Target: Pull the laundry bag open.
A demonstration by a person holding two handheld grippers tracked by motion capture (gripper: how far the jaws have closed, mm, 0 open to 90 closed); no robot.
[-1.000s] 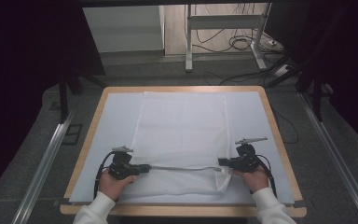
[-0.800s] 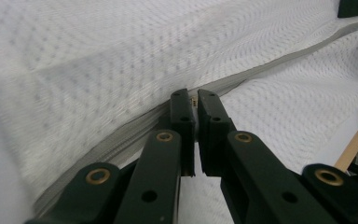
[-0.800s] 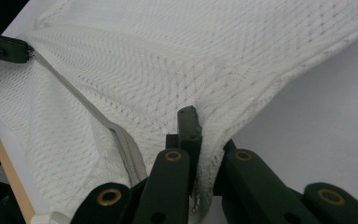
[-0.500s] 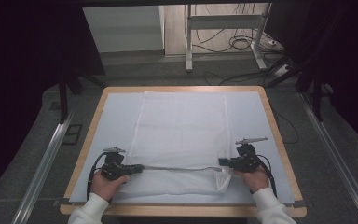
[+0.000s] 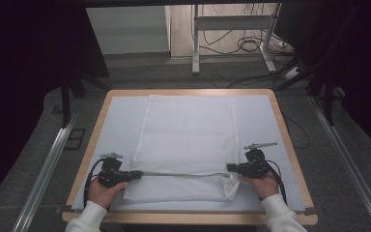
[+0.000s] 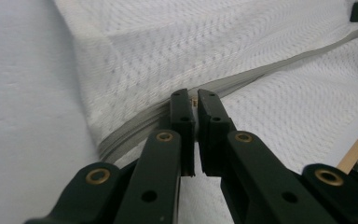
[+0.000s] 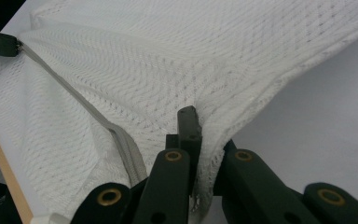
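Observation:
A white mesh bag [image 5: 188, 130] lies flat on the white mat [image 5: 121, 121]. Its grey zipper [image 5: 183, 174] runs across near the front edge. At the zipper's left end my left gripper [image 5: 137, 174] is shut on the small pull tab [image 6: 194, 100], with the zipper tape [image 6: 279, 65] stretching away from the jaws. My right gripper [image 5: 231, 168] is shut on the bag's mesh [image 7: 168, 56] at the right end, and fabric covers one of its fingers [image 7: 189, 122]. The zipper [image 7: 74, 98] leads off to the far left gripper [image 7: 0, 46].
The wooden table rim [image 5: 188, 92] frames the mat, and its front edge [image 7: 0, 154] lies close to both hands. Metal rails [image 5: 48, 164] run along the floor on either side. A desk frame [image 5: 232, 34] and cables [image 5: 251, 46] stand behind the table.
My left gripper has slid to the left along the bag, still shut on the pull tab, and the zipper line between the hands has grown longer. The right gripper has kept still.

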